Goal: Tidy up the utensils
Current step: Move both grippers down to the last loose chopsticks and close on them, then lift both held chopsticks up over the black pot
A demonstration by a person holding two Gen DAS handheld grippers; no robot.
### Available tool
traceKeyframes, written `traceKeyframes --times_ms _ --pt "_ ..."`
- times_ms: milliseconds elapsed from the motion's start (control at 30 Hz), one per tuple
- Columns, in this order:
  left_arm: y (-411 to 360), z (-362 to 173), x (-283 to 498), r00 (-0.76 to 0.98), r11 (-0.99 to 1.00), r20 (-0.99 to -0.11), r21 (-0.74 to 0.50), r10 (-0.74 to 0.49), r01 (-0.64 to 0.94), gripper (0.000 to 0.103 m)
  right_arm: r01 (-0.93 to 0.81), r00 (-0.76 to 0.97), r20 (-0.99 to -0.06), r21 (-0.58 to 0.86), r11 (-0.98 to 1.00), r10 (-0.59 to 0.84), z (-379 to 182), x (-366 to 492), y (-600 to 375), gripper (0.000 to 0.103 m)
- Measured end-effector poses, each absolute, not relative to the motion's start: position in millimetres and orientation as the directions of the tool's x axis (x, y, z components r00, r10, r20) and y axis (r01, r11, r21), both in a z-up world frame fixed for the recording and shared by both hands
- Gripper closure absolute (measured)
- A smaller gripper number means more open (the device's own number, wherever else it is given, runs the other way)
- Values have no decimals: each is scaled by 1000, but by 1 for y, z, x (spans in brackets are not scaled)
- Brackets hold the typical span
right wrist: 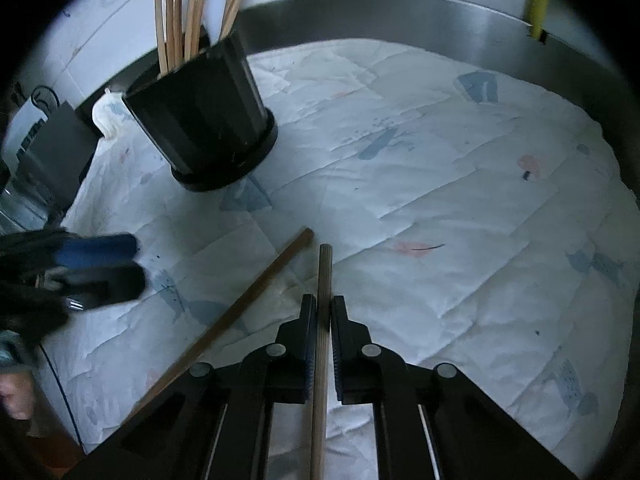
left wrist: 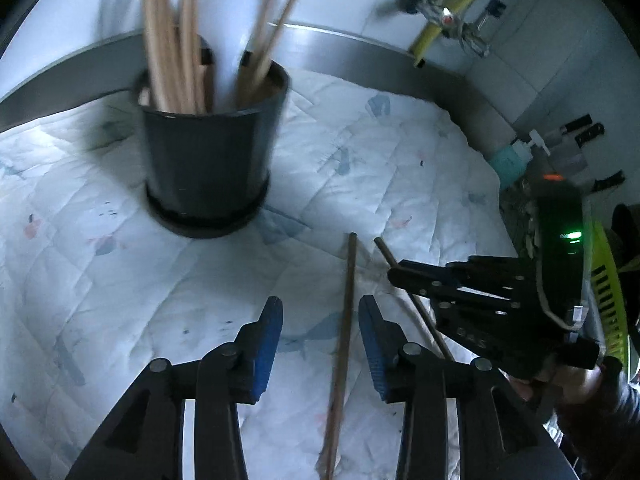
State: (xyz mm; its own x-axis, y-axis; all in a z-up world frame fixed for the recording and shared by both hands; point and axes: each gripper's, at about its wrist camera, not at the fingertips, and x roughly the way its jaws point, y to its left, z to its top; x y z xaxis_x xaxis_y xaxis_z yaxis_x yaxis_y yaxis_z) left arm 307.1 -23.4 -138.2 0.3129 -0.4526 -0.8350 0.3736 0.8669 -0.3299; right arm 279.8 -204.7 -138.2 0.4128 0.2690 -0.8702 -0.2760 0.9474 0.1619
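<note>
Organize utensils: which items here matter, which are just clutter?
Job:
right gripper, shut on one chopstick
left gripper, open over loose chopstick
black holder

Clutter:
soap bottle
yellow hose
quilted cloth

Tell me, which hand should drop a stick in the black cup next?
Probably the right. The right gripper is already shut on a chopstick, while the left gripper is open around the other chopstick, not gripping it.
</note>
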Motion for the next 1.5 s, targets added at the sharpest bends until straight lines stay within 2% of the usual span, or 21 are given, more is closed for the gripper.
traceKeyframes --times_ms 367,533,1067,1267,1500 --pt "-79 -164 321 276 816 -843 -282 -462 505 62 -231 511 -807 203 951 296 -95 262 -229 94" --pt "-92 -175 328 260 804 -855 -260 -449 535 72 -221 544 -785 206 953 296 -81 253 -237 94" --pt "-100 -193 339 281 822 -873 -206 -400 530 96 -216 597 -740 223 951 309 -59 236 -243 93" --pt "-93 -182 333 320 833 -854 -207 -410 514 97 -226 607 -726 233 946 324 -53 232 -243 94" --pt "-68 -134 318 417 842 -787 -226 -454 490 97 -249 623 -701 243 937 348 -42 229 -240 94"
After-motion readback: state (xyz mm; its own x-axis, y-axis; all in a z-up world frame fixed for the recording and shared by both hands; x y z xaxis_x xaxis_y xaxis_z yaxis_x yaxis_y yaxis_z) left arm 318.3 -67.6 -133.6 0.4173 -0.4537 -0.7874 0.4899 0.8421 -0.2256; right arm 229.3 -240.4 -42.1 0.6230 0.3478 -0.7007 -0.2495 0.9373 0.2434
